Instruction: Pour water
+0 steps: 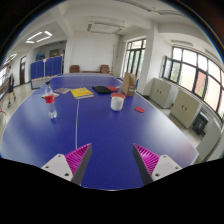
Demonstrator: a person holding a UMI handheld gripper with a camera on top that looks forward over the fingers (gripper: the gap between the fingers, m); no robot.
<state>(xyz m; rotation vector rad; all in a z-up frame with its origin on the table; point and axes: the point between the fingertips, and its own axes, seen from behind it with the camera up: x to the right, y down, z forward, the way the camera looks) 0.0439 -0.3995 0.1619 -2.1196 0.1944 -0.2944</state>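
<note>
A clear plastic water bottle (49,101) with a red label stands upright on the blue table (100,130), far ahead and to the left of my fingers. A white cup (117,102) stands further ahead, slightly right of centre. My gripper (112,160) is open and empty, held above the near part of the table. Its pink pads (78,157) are wide apart with only blue table surface between them.
A yellow flat item (81,92) and a dark flat item (102,89) lie at the far side of the table. A small red object (140,109) lies right of the cup. A white line (77,120) runs along the table. Chairs and cabinets stand beyond.
</note>
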